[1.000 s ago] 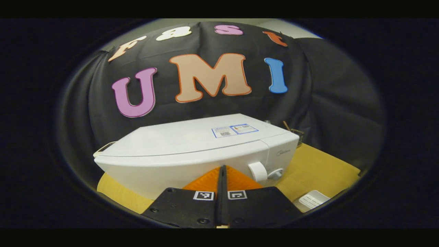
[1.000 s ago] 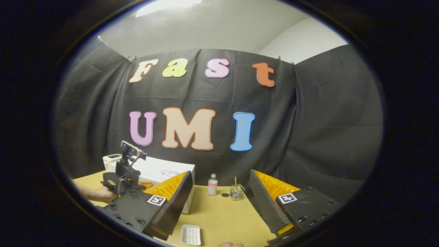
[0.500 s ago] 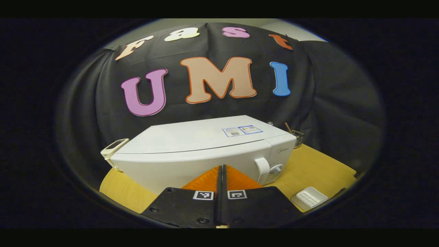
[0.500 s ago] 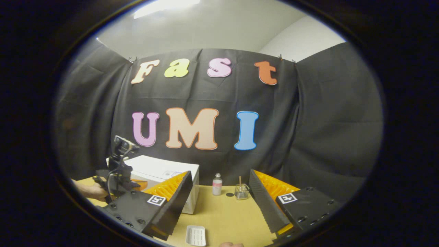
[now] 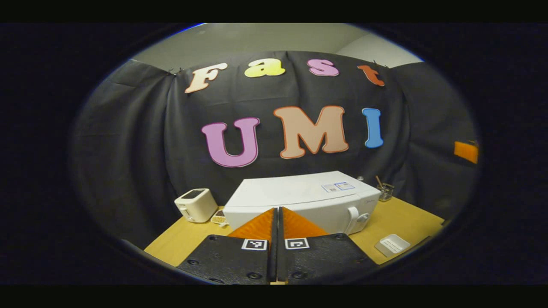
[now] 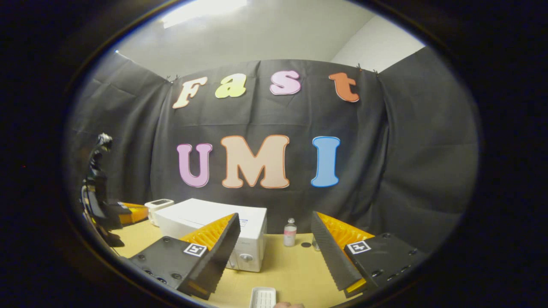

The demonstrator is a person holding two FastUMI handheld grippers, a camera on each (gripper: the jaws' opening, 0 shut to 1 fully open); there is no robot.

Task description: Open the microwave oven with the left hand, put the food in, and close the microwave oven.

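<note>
Left gripper point(image 5: 277, 214) has its ribbed wedge fingers pressed together, empty, facing the boxy white microwave oven point(image 5: 299, 201), door closed, on the tan worktop point(image 5: 402, 218); right gripper point(image 6: 274, 233) spread wide, empty; ridged white tray point(image 5: 392, 244) near right; rounded white toaster point(image 5: 196, 205) far left.

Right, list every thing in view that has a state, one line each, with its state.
microwave oven: door shut, on the table.
left gripper: shut, empty, short of the microwave oven.
right gripper: open, empty.
white tray: flat on the table, nothing in it.
toaster: upright, left of the microwave oven.
small bottle: upright, capped.
glass jar: upright, a stick in it.
</note>
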